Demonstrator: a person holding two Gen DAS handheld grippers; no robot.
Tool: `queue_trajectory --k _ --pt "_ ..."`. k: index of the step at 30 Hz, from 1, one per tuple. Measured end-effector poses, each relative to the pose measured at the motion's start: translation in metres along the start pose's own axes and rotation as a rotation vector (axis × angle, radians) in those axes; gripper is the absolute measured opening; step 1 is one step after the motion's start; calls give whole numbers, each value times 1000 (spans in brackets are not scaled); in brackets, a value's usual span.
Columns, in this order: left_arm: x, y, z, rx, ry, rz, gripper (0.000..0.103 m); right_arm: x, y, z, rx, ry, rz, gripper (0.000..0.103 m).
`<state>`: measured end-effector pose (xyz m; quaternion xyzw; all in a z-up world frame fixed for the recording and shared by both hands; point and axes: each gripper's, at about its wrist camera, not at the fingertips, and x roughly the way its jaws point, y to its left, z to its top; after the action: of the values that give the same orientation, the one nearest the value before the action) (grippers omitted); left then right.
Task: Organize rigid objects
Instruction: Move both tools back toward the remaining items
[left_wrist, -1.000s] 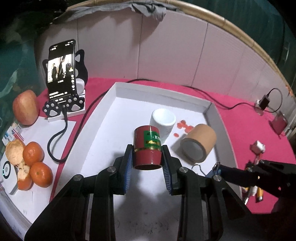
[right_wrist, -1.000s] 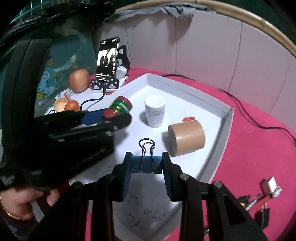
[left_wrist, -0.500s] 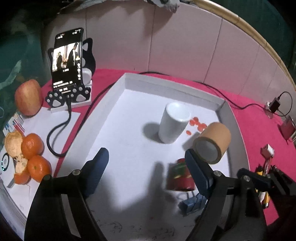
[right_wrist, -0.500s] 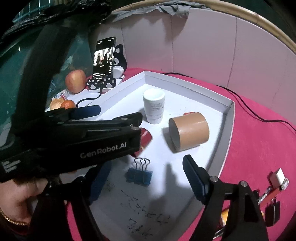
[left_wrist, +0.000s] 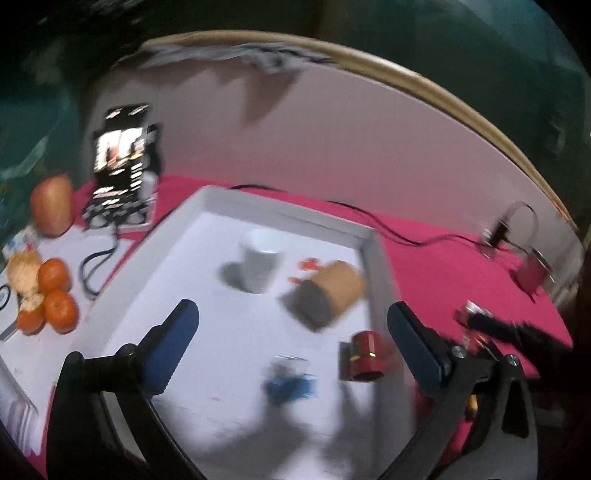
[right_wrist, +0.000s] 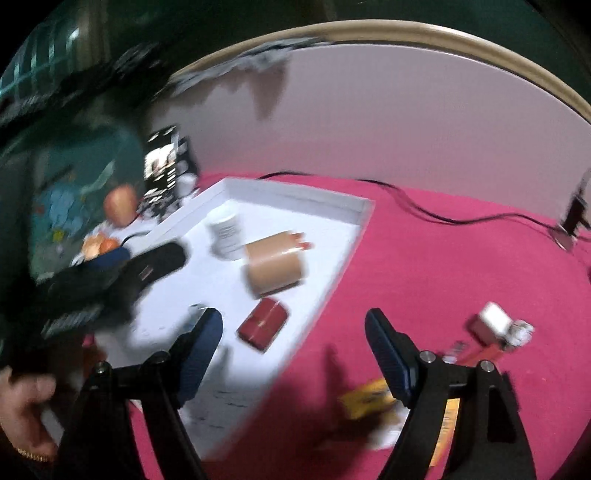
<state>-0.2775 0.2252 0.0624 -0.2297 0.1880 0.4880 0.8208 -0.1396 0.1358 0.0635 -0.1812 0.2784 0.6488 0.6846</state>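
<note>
Left gripper (left_wrist: 291, 347): hanging above the tray with jaws spread wide, gripping nothing.
Right gripper (right_wrist: 293, 349): hanging over the tray's right edge with jaws spread wide, gripping nothing.
Blue binder clip (left_wrist: 290, 382): lying on the tray floor, blurred, just left of the red can.
Red can (left_wrist: 364, 356): sitting on the tray floor near the right wall.
Brown cylinder (left_wrist: 327, 295): lying on its side farther in.
White cup (left_wrist: 258, 260): standing beside the cylinder.
White tray (left_wrist: 284, 208): resting on the pink cloth (right_wrist: 461, 269).
</note>
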Motion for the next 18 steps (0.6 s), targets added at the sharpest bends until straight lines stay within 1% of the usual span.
queue_trajectory --k 1,5,9,10,11,13,16,18 --pt "-3 -9 -1 20 -7 -20 103 -4 -11 0 17 -4 -16 81" --pt "-10 -52 -9 138 6 -88 103 -19 -64 -2 119 -42 -90 82" --pt "-6 -77 -20 177 59 -151 103 -36 -112 -12 213 -66 -145 82" --pt "-3 -83 -25 189 81 -167 103 -39 -120 -16 220 -68 -160 82" --pt "2 -91 -30 215 120 -191 103 -41 -128 -20 224 -67 -176 82" --pt "7 -103 -41 264 168 -211 103 -45 -138 -29 215 -54 -202 82" --pt "10 -121 -55 328 197 -233 103 -45 -145 -44 175 -15 -204 82" --pt "7 -131 -63 360 198 -242 103 -41 -143 -53 147 17 -180 81"
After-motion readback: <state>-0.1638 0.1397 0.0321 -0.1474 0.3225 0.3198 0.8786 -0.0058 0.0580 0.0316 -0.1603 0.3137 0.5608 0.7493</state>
